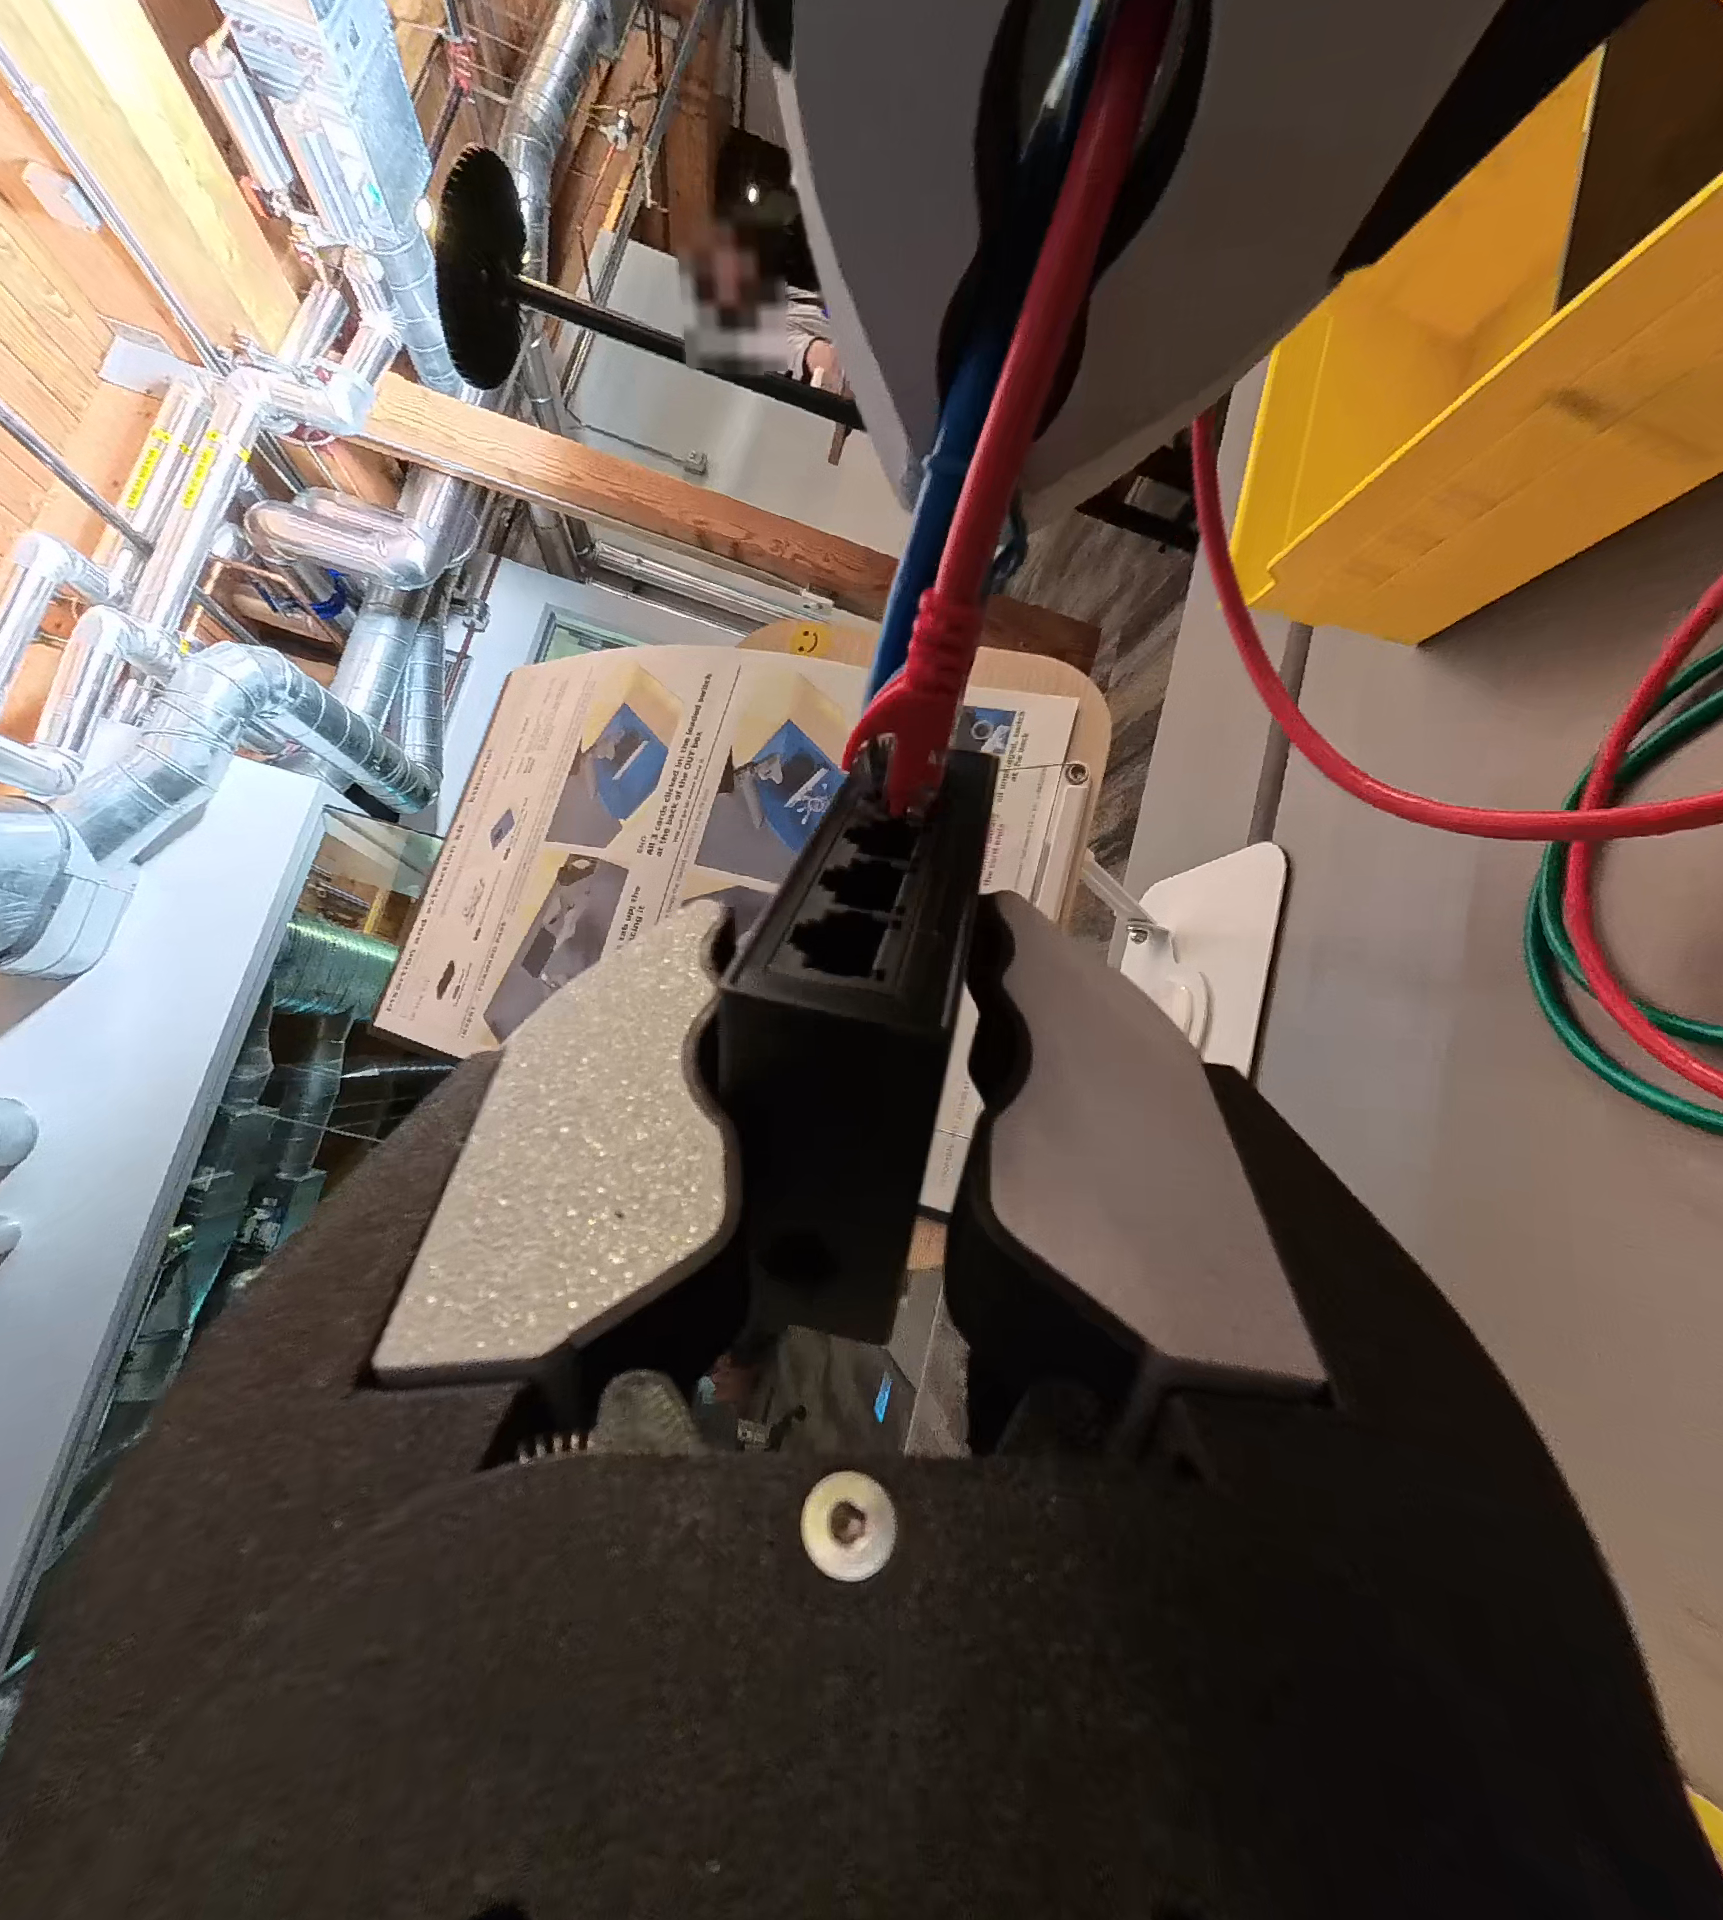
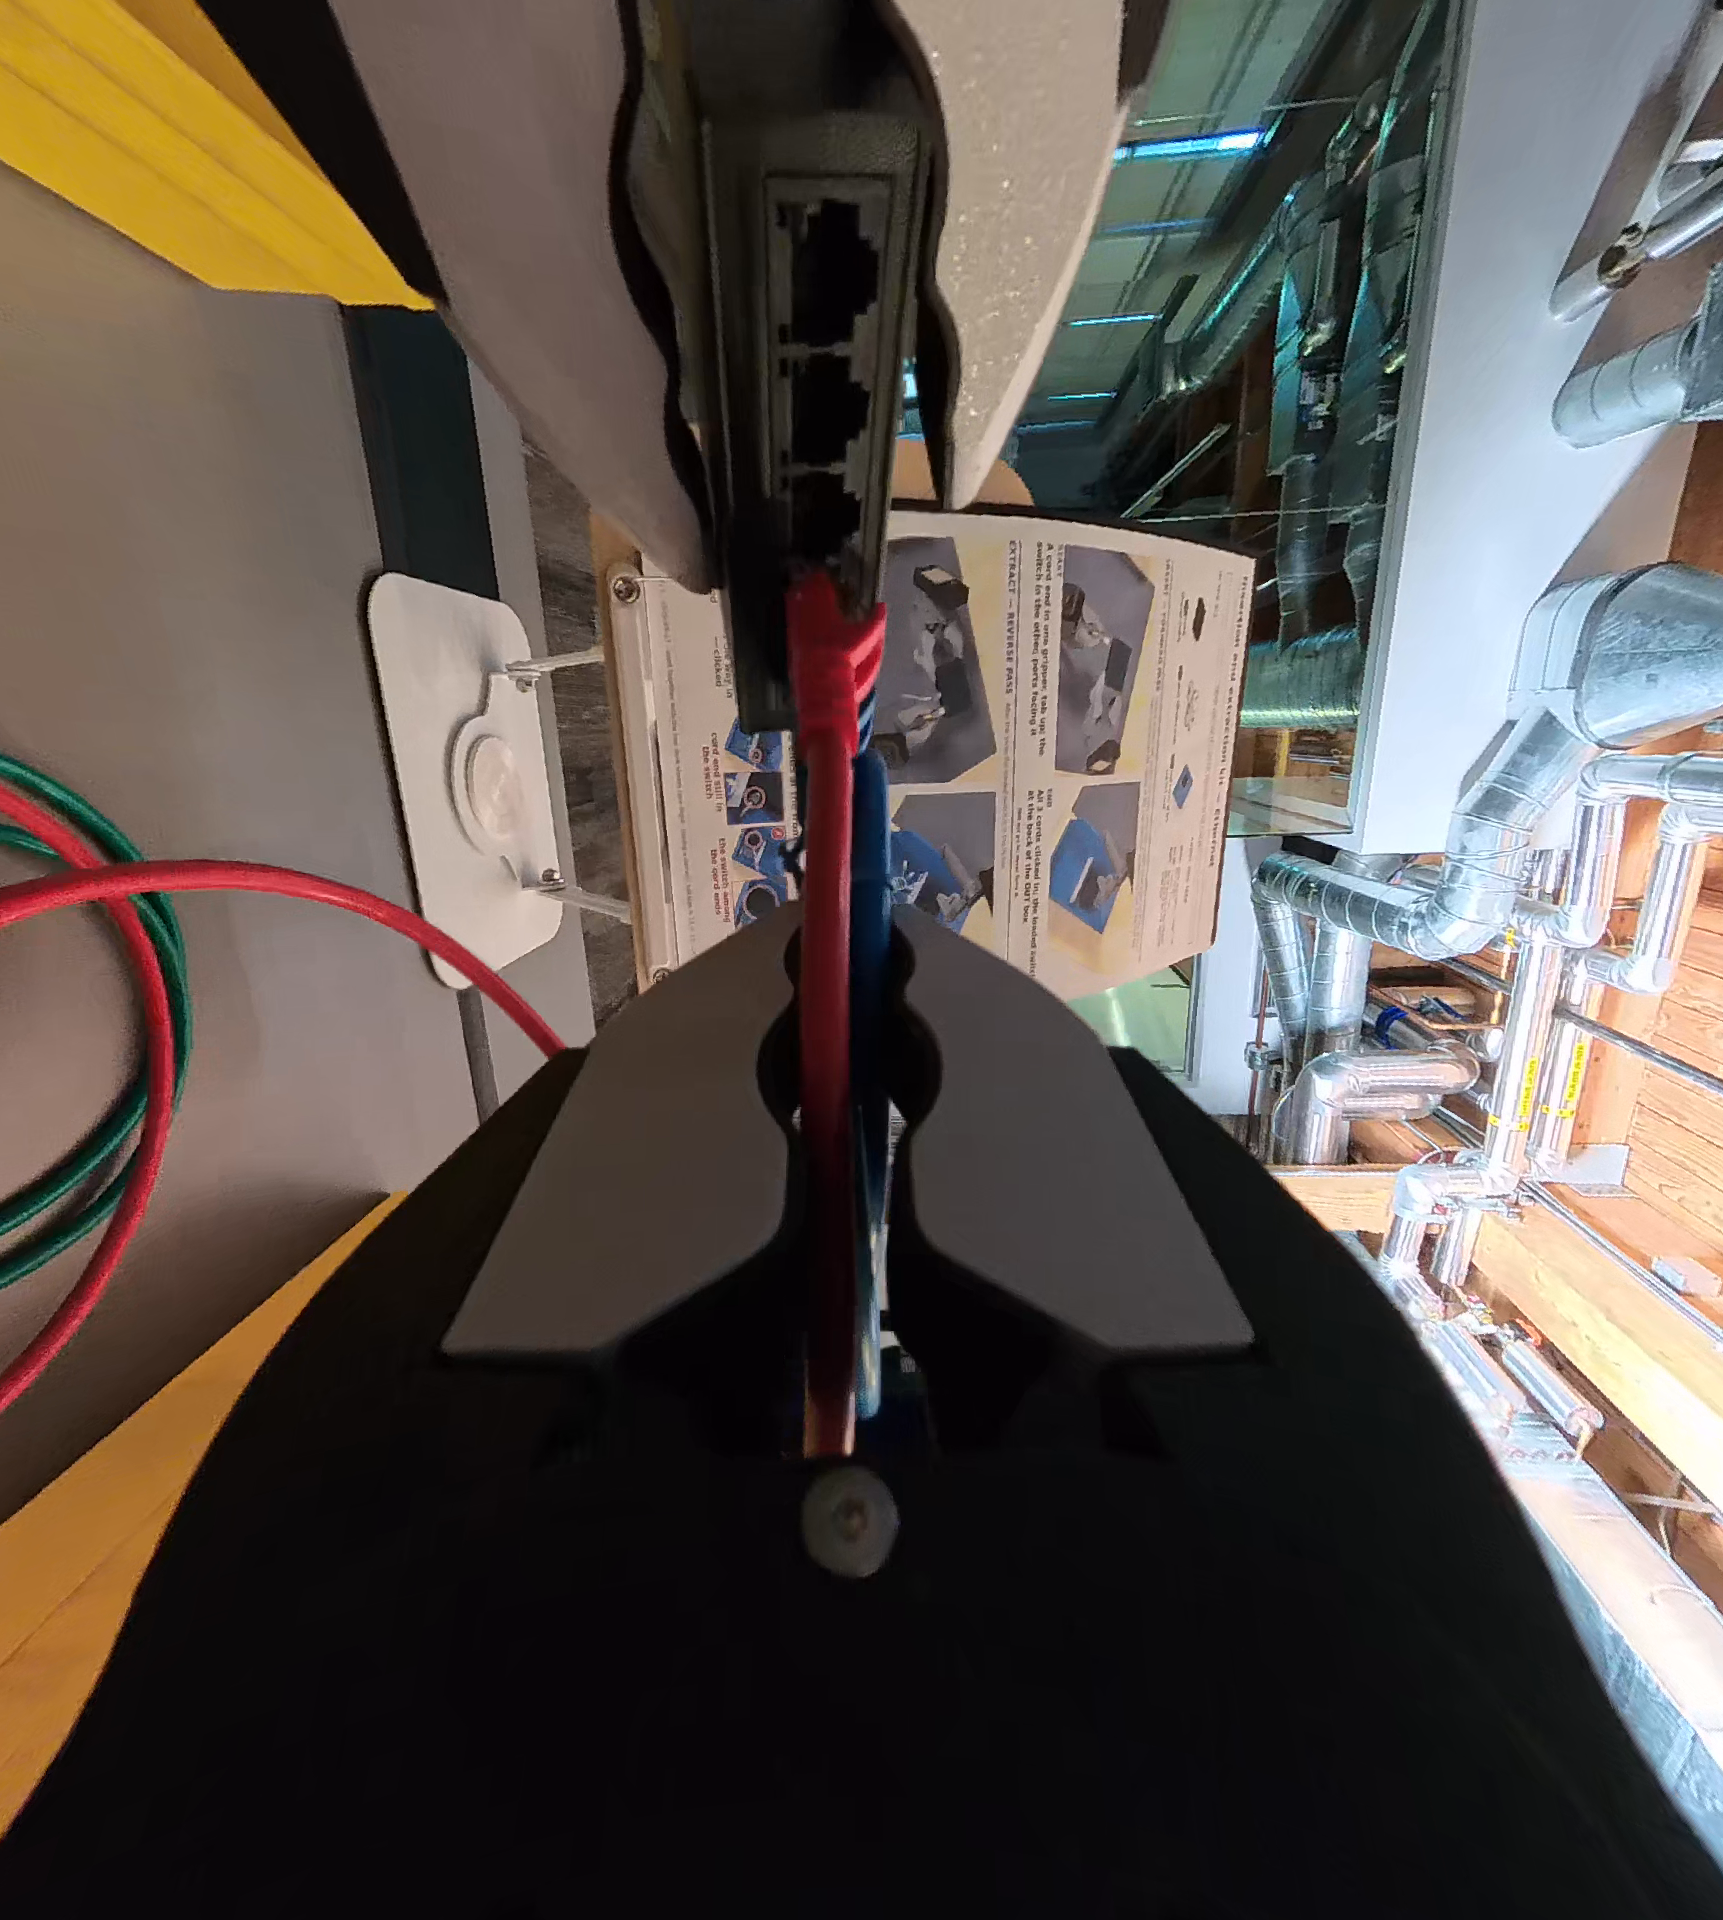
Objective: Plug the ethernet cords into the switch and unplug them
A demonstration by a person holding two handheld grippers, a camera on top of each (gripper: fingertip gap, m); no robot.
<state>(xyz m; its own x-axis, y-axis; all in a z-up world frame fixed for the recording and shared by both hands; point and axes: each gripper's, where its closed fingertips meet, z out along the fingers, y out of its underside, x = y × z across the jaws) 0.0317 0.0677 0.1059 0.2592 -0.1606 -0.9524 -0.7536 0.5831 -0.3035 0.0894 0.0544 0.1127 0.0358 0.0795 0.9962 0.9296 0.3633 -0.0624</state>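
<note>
We are holding the black switch clamped in our left tongs, its row of ports facing up and away from us toward twelve o'clock in the left wrist view. Our right tongs are closing narrowly on the red cord, with a blue cord running alongside it in the same gap; we cannot tell whether the blue one is pinched too. The red plug is sitting at the farthest port, at twelve o'clock from the switch body.

What could go wrong, as we judge it: we are gripping the cord behind its boot and not the plug, so a pull could strain the cord while the latch stays caught, or drag the switch askew in the left tongs. A tilted pull could also jam the plug.

The latch tab is hidden, so we cannot say whether the plug is fully seated. The blue cord's end is out of sight. Red and green cord loops are lying on the grey tabletop at nine o'clock in the right view, cut off by the edge.
</note>
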